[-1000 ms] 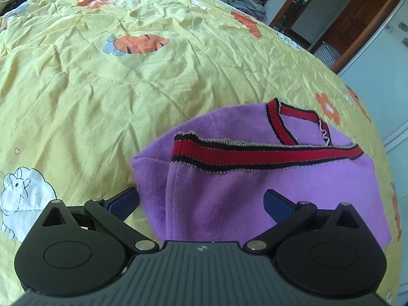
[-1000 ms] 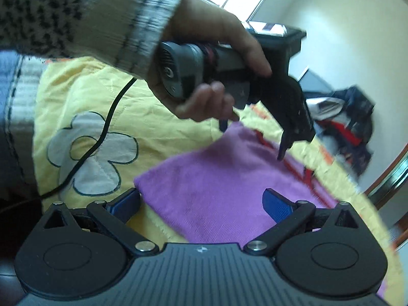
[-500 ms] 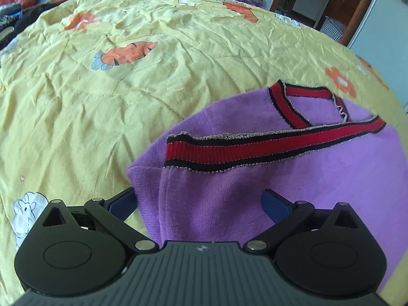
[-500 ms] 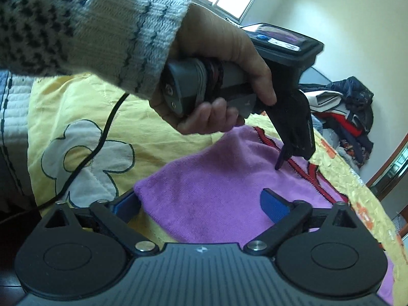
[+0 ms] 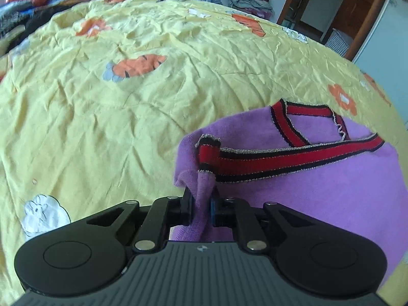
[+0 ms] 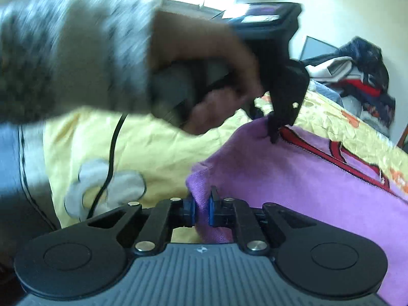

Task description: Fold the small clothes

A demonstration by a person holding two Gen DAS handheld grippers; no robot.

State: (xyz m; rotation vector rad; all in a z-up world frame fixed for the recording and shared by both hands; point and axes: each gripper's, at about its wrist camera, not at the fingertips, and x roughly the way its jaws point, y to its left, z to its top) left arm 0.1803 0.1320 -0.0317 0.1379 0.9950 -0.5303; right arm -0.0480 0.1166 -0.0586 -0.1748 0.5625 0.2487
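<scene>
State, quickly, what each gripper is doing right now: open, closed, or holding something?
Left gripper: closed on the purple garment near its red-striped edge.
Right gripper: closed on the same garment's edge.

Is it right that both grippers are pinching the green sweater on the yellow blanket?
Not quite: the sweater is purple with red and black trim, not green, as both wrist views show. The rest holds: the left gripper and the right gripper each pinch its edge on the yellow blanket.

garments: 1 (purple) (image 5: 318,204) | grippers: 2 (image 5: 201,205) (image 6: 201,207) | quilts: 1 (image 5: 127,102)
</scene>
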